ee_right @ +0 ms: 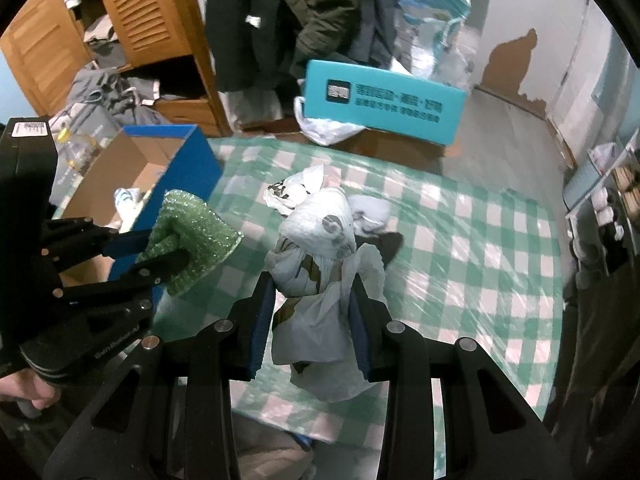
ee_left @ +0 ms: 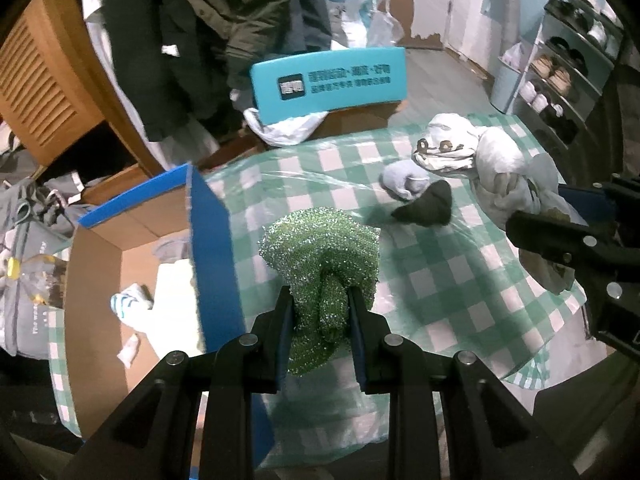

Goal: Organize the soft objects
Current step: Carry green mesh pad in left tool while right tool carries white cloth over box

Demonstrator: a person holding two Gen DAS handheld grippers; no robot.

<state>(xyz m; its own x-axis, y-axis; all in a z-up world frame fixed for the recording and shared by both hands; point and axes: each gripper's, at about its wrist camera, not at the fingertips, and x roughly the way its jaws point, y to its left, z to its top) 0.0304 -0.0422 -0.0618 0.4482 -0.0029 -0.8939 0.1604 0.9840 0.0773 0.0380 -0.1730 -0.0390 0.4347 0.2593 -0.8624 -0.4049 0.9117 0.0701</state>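
- The left gripper (ee_left: 320, 300) is clamped on a green sparkly scouring cloth (ee_left: 324, 256); the cloth bulges out ahead of the blue pads and hangs clear of the table.
- Just to the left of that gripper stands an open cardboard box (ee_left: 212, 240) with a blue outer wall; inside it lie a striped white sock (ee_left: 128, 304) and other pale items.
- The right gripper (ee_right: 312, 304) is closed on a knotted white printed cloth bundle (ee_right: 320, 248), squeezed between its pads, with loose ends trailing below the fingers.
- Ahead of the right gripper, on the green-and-white checked tablecloth (ee_right: 480, 248) under clear plastic, rest a rolled pale blue sock (ee_right: 372, 208) and a dark cloth piece (ee_right: 390, 246), close together and partly hidden behind the bundle.
- Seen from the right wrist, the left gripper sits to the left, its cloth beside the box wall.
- A person's fingers (ee_right: 36, 394) show at the lower left edge.
- Beyond the table lies a teal box (ee_right: 384, 104) with printed text.
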